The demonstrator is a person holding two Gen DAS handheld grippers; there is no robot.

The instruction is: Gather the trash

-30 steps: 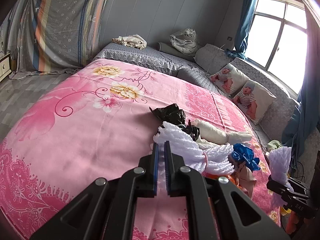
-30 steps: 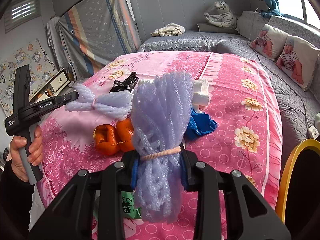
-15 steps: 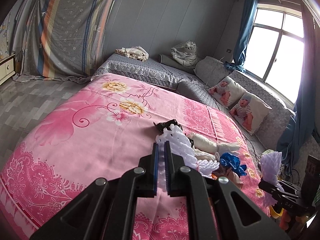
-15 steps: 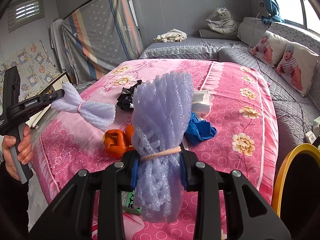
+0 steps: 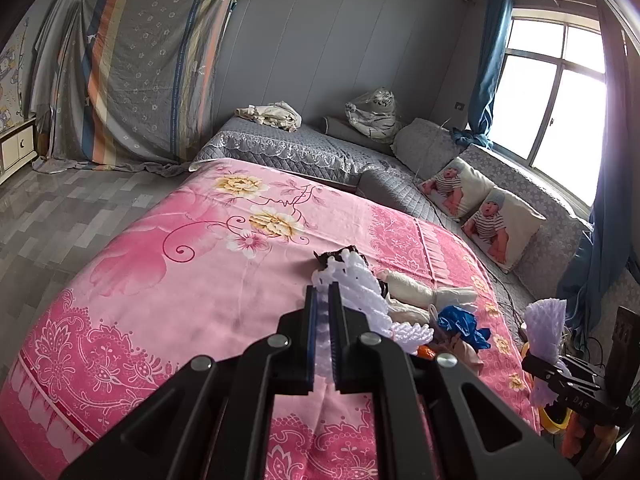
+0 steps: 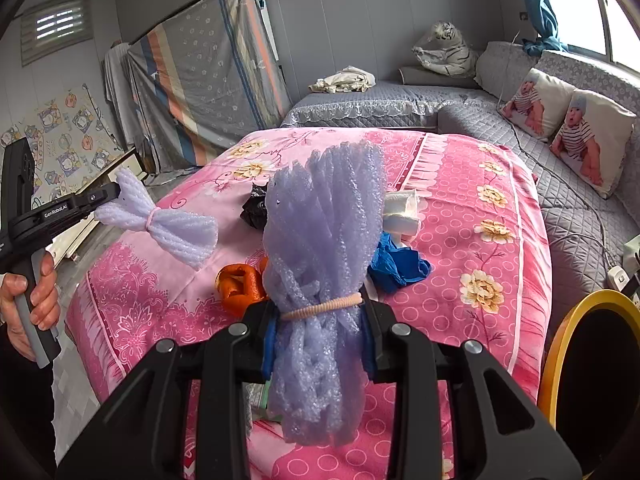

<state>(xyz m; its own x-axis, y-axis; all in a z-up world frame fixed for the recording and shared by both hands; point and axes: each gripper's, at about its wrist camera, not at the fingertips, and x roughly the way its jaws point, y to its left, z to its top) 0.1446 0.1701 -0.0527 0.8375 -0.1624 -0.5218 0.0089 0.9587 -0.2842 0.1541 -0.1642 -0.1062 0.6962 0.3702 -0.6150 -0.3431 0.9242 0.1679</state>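
Note:
My left gripper (image 5: 323, 300) is shut on a white foam net bundle (image 5: 360, 292) tied in the middle and holds it above the pink bed; it also shows in the right wrist view (image 6: 160, 220). My right gripper (image 6: 320, 344) is shut on a lavender foam net bundle (image 6: 324, 240) bound with a rubber band. On the bed lie a black bag (image 6: 254, 212), orange peel (image 6: 238, 286), a blue glove (image 6: 400, 264) and white tissue (image 6: 402, 212).
A yellow-rimmed bin (image 6: 592, 364) stands at the bed's near right corner. A grey sofa with baby-print pillows (image 6: 560, 120) runs along the right. A covered wardrobe (image 5: 140, 80) stands at the back, with grey floor to the left.
My left gripper has lifted the white foam net higher and back from the trash pile. My right gripper still holds the lavender bundle and has risen slightly.

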